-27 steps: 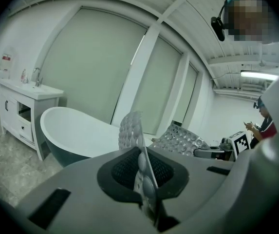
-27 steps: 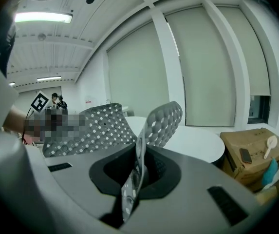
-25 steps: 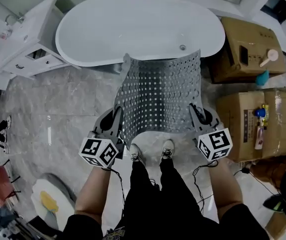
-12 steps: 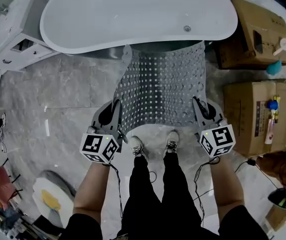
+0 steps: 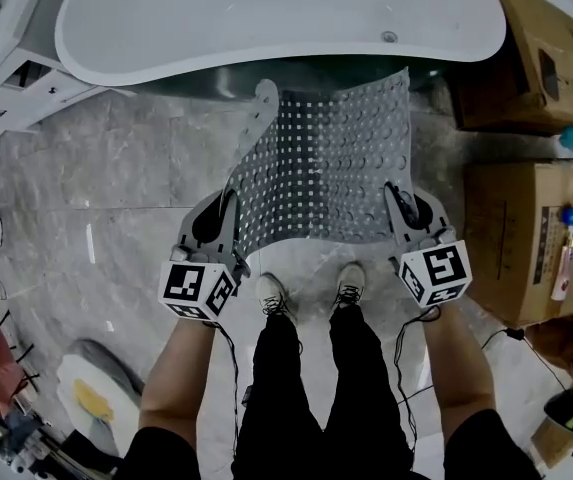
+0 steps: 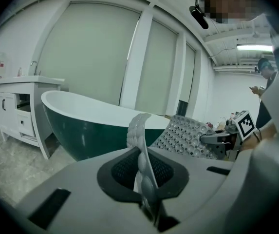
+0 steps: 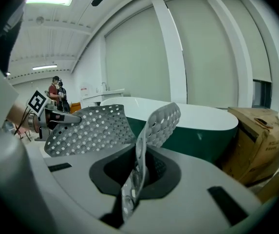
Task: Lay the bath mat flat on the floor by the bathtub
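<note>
Grey bath mat [image 5: 331, 158] held by its near corners, left gripper [image 5: 228, 230] and right gripper [image 5: 398, 211] clamped on it, bathtub [image 5: 266, 18] beyond.

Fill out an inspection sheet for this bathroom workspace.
Surface: grey marbled floor, running up to the bathtub.
Job's things: perforated grey bath mat held up by its near corners, curved, far left corner curled; not flat yet.
Clutter: cardboard boxes at right, small items on top.
Grippers: left gripper shut on the mat's edge; right gripper likewise.
Cables: thin cables hang from both grippers by the person's legs.
Surroundings: white cabinet left of the tub.
</note>
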Available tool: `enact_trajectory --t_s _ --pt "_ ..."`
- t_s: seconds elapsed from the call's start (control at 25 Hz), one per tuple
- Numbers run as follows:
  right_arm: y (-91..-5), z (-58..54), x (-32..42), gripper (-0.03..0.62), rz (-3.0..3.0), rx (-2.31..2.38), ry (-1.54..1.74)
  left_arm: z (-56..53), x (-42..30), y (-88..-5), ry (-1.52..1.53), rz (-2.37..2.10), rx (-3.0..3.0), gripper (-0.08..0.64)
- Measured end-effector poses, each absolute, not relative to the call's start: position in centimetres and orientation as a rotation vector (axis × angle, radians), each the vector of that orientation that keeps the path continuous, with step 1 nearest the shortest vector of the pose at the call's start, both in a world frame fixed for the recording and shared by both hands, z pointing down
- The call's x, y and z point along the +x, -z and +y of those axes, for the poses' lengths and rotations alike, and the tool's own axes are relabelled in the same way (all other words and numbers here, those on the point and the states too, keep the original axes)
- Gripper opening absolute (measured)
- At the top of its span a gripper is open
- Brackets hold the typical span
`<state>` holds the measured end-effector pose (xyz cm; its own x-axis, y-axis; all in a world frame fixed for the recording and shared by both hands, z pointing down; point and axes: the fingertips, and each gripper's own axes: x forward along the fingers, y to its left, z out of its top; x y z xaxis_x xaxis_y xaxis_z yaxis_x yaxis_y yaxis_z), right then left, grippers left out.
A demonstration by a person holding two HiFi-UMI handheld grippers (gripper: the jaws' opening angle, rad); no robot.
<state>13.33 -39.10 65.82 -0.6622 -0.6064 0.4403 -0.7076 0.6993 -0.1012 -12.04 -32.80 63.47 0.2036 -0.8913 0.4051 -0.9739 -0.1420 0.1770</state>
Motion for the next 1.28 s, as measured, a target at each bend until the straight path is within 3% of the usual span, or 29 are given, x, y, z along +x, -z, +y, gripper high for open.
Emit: enact_trajectory --t_s 0.8,1.28 --pt "-94.9 -41.7 12.4 0.032 -2.515 0.996 -0.372 -35.0 -15.5 -93.2 -0.343 -1.706 2.108 0.031" --pt "-107.9 -44.6 11.7 0.032 -2.508 0.985 -0.408 -37.7 -18.6 -105.6 -0.417 -1.701 2.115 0.031"
